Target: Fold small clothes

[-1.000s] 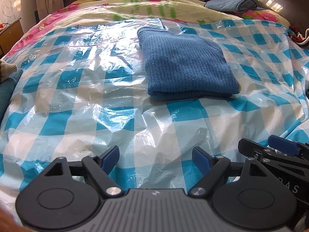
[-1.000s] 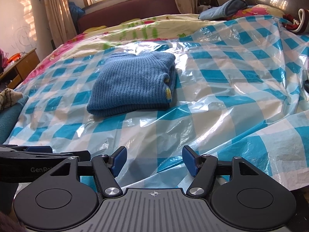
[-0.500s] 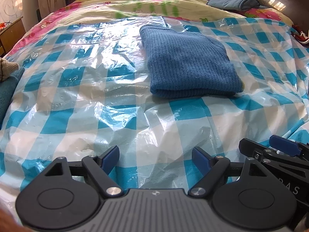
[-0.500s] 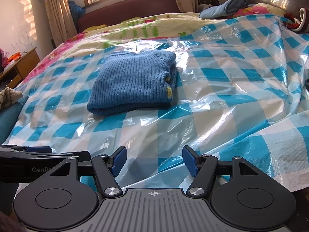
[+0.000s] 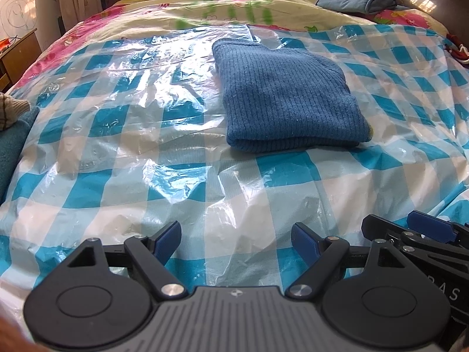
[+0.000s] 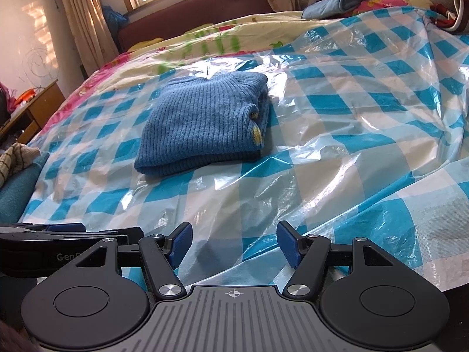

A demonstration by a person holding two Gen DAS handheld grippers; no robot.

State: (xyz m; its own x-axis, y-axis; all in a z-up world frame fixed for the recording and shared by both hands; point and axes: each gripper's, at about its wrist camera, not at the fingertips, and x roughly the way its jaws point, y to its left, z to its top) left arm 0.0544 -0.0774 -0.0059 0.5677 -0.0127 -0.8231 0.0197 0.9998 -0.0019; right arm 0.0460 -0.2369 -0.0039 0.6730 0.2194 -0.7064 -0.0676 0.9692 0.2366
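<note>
A blue ribbed knit sweater [image 5: 287,99] [image 6: 202,123] lies folded into a compact rectangle on the blue-and-white checked plastic sheet [image 5: 132,135] [image 6: 351,135] that covers the bed. A yellow patch shows at its right edge in the right wrist view. My left gripper [image 5: 236,242] hovers over the sheet's near edge, well short of the sweater, open and empty. My right gripper [image 6: 234,242] is beside it, also open with nothing between its blue pads. Each gripper's side shows in the other's view.
A floral quilt [image 5: 222,8] lies beyond the sheet, with a folded blue-grey cloth [image 5: 354,1] near the dark headboard. A teal cloth and a checked beige garment [image 6: 14,161] sit at the left edge. A wooden desk [image 6: 35,111] stands at the far left.
</note>
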